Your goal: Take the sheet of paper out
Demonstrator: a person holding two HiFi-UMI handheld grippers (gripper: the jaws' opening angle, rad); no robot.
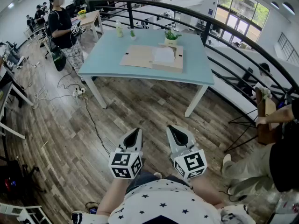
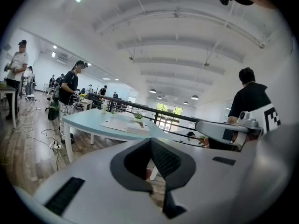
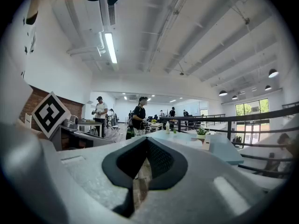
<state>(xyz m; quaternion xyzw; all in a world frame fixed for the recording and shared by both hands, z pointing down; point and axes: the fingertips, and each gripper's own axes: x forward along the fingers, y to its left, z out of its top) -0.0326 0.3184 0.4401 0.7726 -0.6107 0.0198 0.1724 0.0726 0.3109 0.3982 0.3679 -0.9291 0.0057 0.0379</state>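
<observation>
While the person stands this far back from the blue table (image 1: 107,55), I'd say the job hasn't really kicked off yet. Both tools are held in close to their body, well apart from the table. The left gripper (image 1: 134,133) has its jaws pressed together with nothing in them, and the right gripper (image 1: 174,131) is the same, closed up and empty.

The sheet of paper (image 1: 163,55) is the white rectangle around the middle of the table, lying on a flat brown folder (image 1: 140,57) or card. Can't tell from here if an edge is tucked inside it. A little potted plant (image 1: 171,35) sits toward the table's far edge, just beyond the sheet.

My take on doing this well: walk right up to the table first, then open one set of jaws. Pin the brown piece down with the other tool and nip a free corner of the sheet, so it slides out flat instead of creasing or dragging the folder along.
</observation>
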